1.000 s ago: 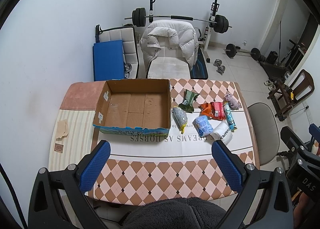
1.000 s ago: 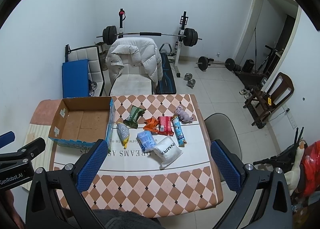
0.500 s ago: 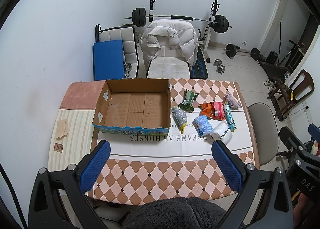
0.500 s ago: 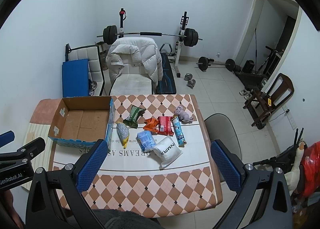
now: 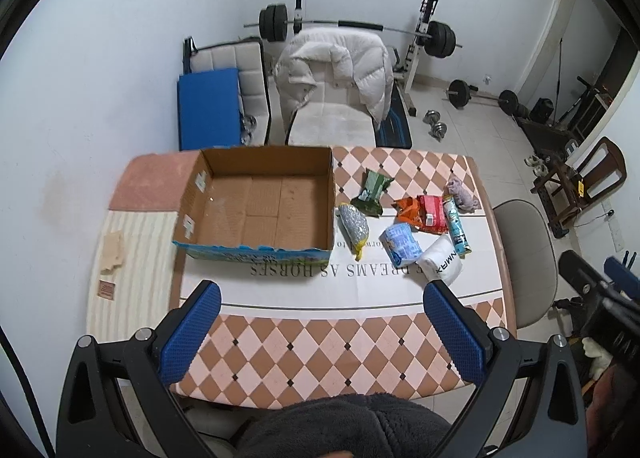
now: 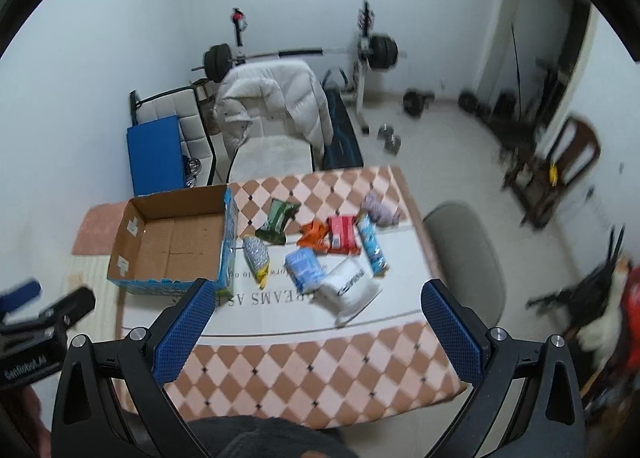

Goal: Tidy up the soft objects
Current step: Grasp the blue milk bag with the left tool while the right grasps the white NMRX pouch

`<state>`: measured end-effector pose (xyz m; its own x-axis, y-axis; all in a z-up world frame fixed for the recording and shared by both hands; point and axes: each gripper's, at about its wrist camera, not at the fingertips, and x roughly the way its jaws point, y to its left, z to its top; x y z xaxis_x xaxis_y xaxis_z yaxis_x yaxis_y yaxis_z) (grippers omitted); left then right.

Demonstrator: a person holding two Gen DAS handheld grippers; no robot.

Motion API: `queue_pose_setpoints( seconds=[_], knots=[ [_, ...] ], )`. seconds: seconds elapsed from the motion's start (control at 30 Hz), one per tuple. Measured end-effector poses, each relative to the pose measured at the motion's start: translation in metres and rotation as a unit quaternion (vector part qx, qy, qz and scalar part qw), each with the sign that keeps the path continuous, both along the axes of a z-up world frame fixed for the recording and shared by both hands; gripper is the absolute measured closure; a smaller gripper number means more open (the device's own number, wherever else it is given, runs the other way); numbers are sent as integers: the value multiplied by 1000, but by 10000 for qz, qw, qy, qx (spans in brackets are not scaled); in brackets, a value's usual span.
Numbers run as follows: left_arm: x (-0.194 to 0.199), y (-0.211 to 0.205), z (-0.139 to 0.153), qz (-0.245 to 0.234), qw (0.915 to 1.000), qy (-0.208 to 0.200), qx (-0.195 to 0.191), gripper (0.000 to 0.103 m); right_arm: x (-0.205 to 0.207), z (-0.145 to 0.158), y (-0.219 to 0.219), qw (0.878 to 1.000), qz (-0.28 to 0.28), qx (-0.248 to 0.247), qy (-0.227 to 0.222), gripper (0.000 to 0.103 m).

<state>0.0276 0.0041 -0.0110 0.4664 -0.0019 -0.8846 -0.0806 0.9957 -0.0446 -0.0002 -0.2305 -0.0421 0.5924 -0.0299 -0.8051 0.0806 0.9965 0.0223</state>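
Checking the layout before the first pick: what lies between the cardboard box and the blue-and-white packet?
In the left wrist view, a silver mesh pouch with a yellow tip lies between the cardboard box and the blue-and-white packet.

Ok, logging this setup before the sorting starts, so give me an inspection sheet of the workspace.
Surface: table with checkered cloth.
Job's things: empty cardboard box; soft packets loose to its right, among them white pack, green pouch, red packet.
Clutter: nothing seen beyond these.
Grippers: left gripper and right gripper open, holding nothing.
Cables: nothing seen.
Surroundings: jacket-draped chair, barbell rack.
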Motion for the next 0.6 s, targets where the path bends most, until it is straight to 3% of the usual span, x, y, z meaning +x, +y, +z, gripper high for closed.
queue_pose_setpoints(
  seconds=[0.2, 0.3, 0.43, 0.6],
  knots=[
    [52, -18, -68, -121, 9982, 560, 148, 0, 51, -84, -68, 9919, -482, 712, 934, 0],
    [77, -35, -104, -251, 9957, 838, 294, 0, 84, -138, -88, 9897, -329, 574, 1271, 0],
    [100, -57, -151, -436, 9910, 1155, 523, 0, 132, -219, -81, 9796, 661, -277, 1879, 0],
    [121, -76, -202, -536, 9828, 1604, 742, 0, 172, -312, -55, 9429, 1941, -1395, 2320, 0]
  ],
)
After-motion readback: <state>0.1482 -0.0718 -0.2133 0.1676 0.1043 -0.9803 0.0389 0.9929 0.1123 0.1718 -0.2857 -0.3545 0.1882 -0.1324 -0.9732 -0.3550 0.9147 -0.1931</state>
